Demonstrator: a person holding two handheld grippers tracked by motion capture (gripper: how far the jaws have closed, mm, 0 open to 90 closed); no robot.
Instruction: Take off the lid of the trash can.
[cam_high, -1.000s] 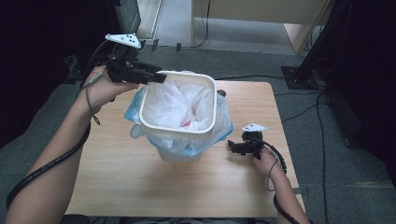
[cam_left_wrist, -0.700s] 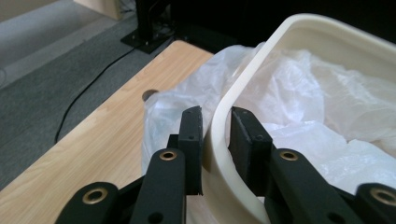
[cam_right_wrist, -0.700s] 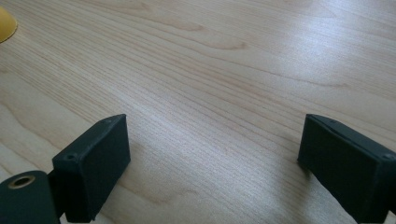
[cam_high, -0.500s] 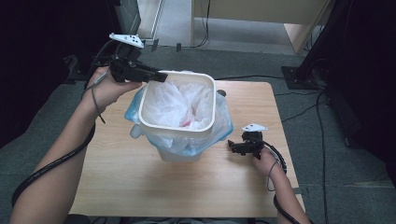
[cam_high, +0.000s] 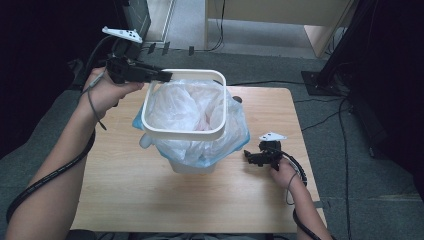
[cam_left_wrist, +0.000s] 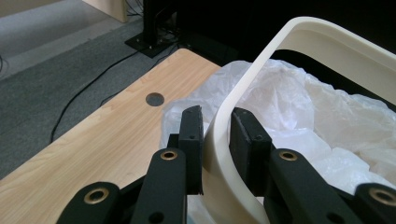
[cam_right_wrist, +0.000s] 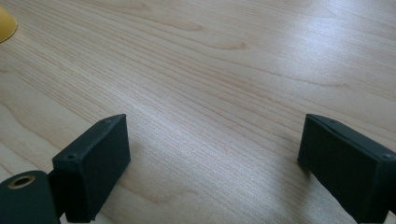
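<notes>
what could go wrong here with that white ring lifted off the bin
1. The left gripper pinches the white ring at one corner only, so the ring may tilt or slip from the fingers.
2. The plastic bag bulges up through the ring and may snag on it.
3. The right gripper rests open on the table beside the bin, not steadying it, so the bin might tip.

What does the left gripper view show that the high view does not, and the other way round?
Left gripper view: close up, the left tool has just been closing, and its pads clamp the white ring at its wall. High view: the right tool sits beside the bin, and the ring is raised over that bin. Both: ring, white bag, wooden table.
</notes>
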